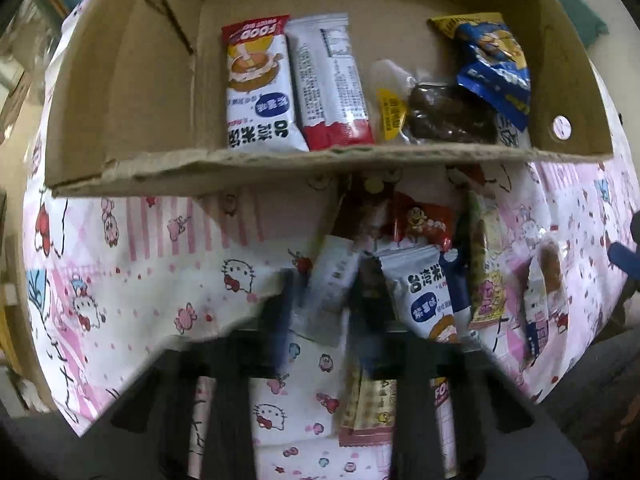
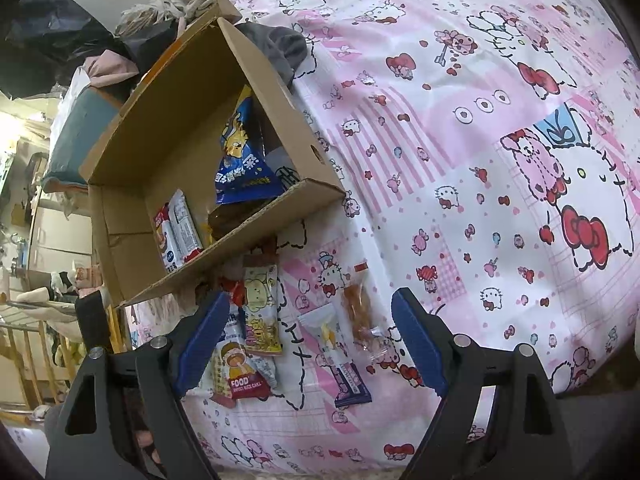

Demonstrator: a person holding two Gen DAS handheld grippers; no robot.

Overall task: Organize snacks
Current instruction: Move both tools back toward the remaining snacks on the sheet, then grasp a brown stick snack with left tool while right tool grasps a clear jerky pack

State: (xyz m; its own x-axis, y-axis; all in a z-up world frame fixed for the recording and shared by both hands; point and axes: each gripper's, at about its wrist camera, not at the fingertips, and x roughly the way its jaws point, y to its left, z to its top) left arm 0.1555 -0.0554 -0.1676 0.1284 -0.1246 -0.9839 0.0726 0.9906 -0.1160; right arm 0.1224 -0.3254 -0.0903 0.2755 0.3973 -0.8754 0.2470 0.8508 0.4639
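Note:
A cardboard box (image 1: 280,160) lies on the pink cartoon sheet. It holds a white rice-cake packet (image 1: 260,84), a grey-and-red packet (image 1: 328,80), a brown snack in clear wrap (image 1: 444,116) and a blue-and-yellow bag (image 1: 492,56). Just in front of the box, several loose snacks lie in a pile. My left gripper (image 1: 326,294), blurred, points down into this pile and is shut on a grey-white packet (image 1: 332,264). My right gripper (image 2: 310,300) hangs open above a long white-and-blue packet (image 2: 336,344) and an orange snack in clear wrap (image 2: 360,312), holding nothing.
The printed sheet (image 2: 480,160) stretches wide to the right of the box (image 2: 132,184). A grey cloth (image 2: 280,48) lies behind the box. Dark bags, clothes and a wooden rail (image 2: 24,360) crowd the left side beyond the bed edge.

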